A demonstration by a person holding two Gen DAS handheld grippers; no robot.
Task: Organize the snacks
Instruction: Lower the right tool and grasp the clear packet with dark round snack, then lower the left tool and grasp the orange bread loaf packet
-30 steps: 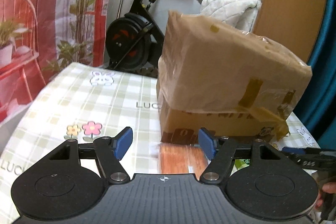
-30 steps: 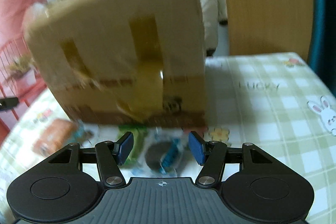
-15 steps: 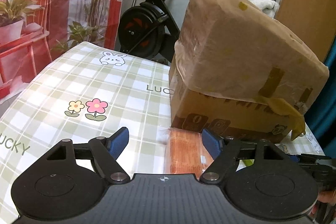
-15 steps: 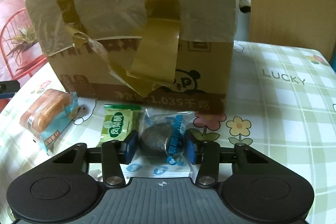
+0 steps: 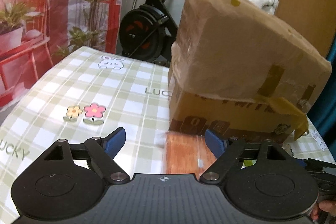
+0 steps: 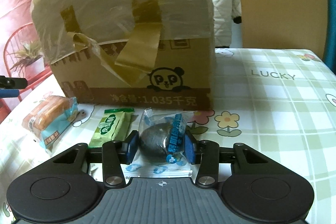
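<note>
Right gripper (image 6: pixel 161 145) fingers clamp the dark egg packet (image 6: pixel 162 136); left gripper (image 5: pixel 164 141) fingers are opening over the orange snack pack (image 5: pixel 184 152).

The left claw (image 5: pixel 164 141) hangs over the checked tabletop (image 5: pixel 63 96), its blue pads (image 5: pixel 115 140) spreading apart. An orange-brown snack packet (image 5: pixel 184 154) lies between them, close to the pad at 3 o'clock, touched by neither. Just beyond at 12 o'clock stands a taped cardboard box (image 5: pixel 237 68) with a loose tape flap. An exercise bike (image 5: pixel 147 33) stands behind the tabletop at 11 o'clock. Part of the other claw (image 5: pixel 319 171) shows at 4 o'clock.
</note>
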